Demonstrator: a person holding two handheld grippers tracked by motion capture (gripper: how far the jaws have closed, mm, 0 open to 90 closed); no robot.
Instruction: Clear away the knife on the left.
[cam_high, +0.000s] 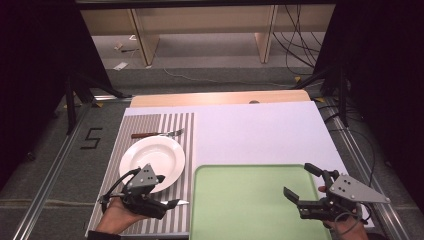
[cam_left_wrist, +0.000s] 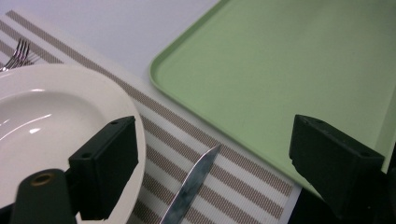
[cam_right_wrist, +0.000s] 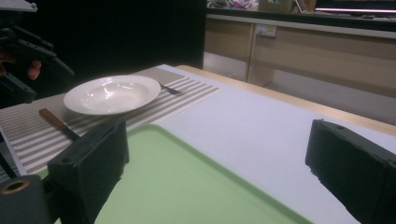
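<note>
L gripper (cam_high: 172, 202) low over striped placemat (cam_high: 175, 131) near its front edge, jaws spread wide, nothing held; knife (cam_left_wrist: 192, 185) flat on mat betw. them, blade tip toward green tray (cam_high: 250, 200), just beside white plate (cam_high: 152, 161). R gripper (cam_high: 300, 182) over tray's right side, jaws wide open, empty. Fork (cam_high: 159, 134) on mat beyond plate.

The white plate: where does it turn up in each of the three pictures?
High view: white plate left of centre on the striped mat.
Left gripper view: at the left edge.
Right gripper view: upper left.
Shared landmark: the green tray beside it.
</note>
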